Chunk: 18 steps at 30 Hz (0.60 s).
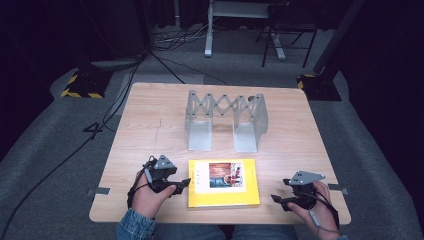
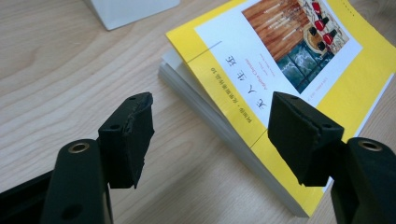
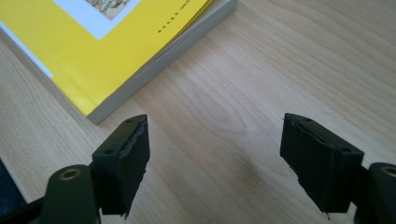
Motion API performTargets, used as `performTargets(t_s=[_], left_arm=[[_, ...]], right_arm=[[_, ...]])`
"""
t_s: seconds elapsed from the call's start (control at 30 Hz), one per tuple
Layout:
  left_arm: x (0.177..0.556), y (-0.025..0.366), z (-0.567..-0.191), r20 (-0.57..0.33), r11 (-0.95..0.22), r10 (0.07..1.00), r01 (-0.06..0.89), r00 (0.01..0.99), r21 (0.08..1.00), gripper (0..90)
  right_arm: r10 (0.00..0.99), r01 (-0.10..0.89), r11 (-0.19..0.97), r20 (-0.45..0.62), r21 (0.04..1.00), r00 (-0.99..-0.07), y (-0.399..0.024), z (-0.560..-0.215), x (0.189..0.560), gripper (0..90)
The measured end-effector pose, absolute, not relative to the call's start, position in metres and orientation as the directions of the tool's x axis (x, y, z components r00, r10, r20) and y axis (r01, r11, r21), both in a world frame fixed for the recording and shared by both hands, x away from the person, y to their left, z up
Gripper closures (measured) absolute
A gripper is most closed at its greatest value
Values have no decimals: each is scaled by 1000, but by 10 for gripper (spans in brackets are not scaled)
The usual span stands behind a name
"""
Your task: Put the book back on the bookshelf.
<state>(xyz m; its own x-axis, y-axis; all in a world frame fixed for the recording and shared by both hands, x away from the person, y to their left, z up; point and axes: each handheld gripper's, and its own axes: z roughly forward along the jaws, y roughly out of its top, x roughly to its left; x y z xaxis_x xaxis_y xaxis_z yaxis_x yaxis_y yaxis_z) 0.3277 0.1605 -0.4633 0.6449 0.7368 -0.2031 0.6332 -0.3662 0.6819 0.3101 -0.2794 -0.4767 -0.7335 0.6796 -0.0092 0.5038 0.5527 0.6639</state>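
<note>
While both jaws stand spread and empty, the left tool (image 1: 184,184) and right tool (image 1: 278,200) flank a glossy yellow paperback book (image 1: 223,190) lying flat on the pale wood-grain worktop (image 1: 150,130).

The person's forearms came in from the bottom edge of the high view, a denim sleeve (image 1: 134,225) on the left one. The left hand (image 1: 150,197) gripped the left gripper (image 1: 184,183), which pointed toward the right of that view, low over the tabletop (image 1: 150,125), its grey plate on top. The right hand (image 1: 315,207) gripped the right gripper (image 1: 278,200), which pointed toward the left, facing the other, with a cable along the wrist. The two grippers were well apart. In each gripper view the two black jaws stood wide apart with nothing between their pads.
</note>
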Motion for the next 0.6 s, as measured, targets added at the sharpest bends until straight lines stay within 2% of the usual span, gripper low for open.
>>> performTargets(t_s=[0.27, 0.43, 0.6], left_arm=[[333, 148, -476, -218, -368, 747, 664, 628, 651, 317], [335, 145, -484, -210, -381, 754, 676, 622, 631, 335], [335, 147, -487, -247, -364, 742, 684, 624, 633, 371]], right_arm=[[660, 506, 560, 16, 656, -751, -274, -485, 306, 227], [616, 470, 587, 13, 659, -788, -264, -489, 304, 213], [582, 442, 603, 12, 664, -813, -256, -490, 303, 210]])
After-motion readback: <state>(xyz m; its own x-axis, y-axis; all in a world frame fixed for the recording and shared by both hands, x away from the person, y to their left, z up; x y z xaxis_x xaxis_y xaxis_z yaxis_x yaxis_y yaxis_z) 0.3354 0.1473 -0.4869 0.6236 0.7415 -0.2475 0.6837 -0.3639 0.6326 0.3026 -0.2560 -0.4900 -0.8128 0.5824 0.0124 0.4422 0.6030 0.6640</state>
